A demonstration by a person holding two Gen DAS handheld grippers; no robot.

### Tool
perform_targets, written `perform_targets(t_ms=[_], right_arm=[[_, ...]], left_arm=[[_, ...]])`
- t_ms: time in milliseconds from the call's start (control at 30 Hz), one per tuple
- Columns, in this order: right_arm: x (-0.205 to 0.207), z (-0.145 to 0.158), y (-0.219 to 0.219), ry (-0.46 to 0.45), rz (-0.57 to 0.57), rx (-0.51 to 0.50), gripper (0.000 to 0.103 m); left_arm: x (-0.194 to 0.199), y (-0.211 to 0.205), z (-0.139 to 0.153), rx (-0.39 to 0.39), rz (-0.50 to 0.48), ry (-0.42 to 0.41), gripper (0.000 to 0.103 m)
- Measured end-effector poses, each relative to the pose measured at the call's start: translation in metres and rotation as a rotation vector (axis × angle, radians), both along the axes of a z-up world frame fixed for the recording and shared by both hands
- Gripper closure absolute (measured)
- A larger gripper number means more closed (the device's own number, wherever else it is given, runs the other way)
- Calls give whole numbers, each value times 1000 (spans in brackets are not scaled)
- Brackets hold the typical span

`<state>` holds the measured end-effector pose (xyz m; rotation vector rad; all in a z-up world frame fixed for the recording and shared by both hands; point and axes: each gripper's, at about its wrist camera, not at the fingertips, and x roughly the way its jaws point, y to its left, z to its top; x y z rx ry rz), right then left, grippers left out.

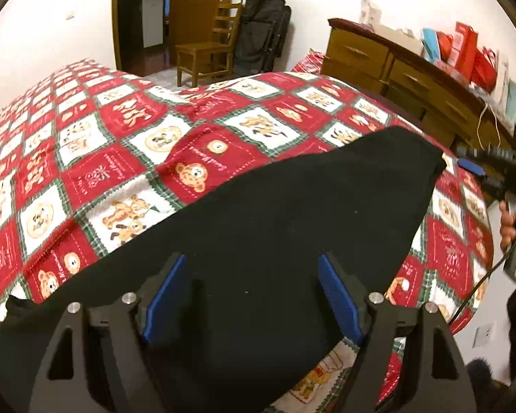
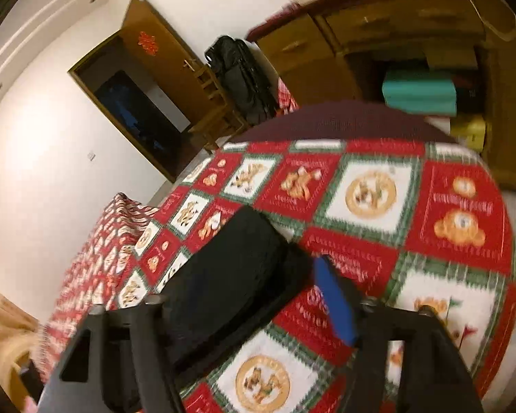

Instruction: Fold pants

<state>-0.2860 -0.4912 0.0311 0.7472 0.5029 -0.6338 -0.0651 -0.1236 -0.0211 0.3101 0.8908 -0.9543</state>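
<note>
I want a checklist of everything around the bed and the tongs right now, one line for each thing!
Surface: bed under a red, white and green bear-patterned blanket.
Job's things: black pants lying flat on the blanket.
Clutter: red gift bags on the wooden dresser.
Tongs: left tongs open, over the pants; right tongs open, at the pants' end.
Cables: black cable running from the right tool; pale cord hanging at the dresser.
Surroundings: wooden chair, black bag, open door.
</note>
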Motion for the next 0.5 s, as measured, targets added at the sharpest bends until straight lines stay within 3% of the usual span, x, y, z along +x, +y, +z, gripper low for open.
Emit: perform_targets(t_ms=[67,167,233,267,300,333,500], right_arm=[[8,4,-3,37,21,-25,35],[31,-1,-11,162,38,-66,37],[42,-13,-17,221,58,-33,47],[48,-19,-18,241,72,-24,58],[53,-23,-17,271,79,-38,80],[56,-25,-15,292,84,-58,92],[51,-15,-8,285,81,-119,95]], left_arm=[[-5,-1,0,7,-7,-14,23],[-9,-2,-4,14,-5,-12,23],[-10,-4,-9,22,-2,-1,23],[-11,-5,-11,26,-4,5,23],[-13,-6,-12,29,-8,9,23],[-15,-7,-14,33,-14,9,23],[-21,-9,-16,33,-24,-10,23]])
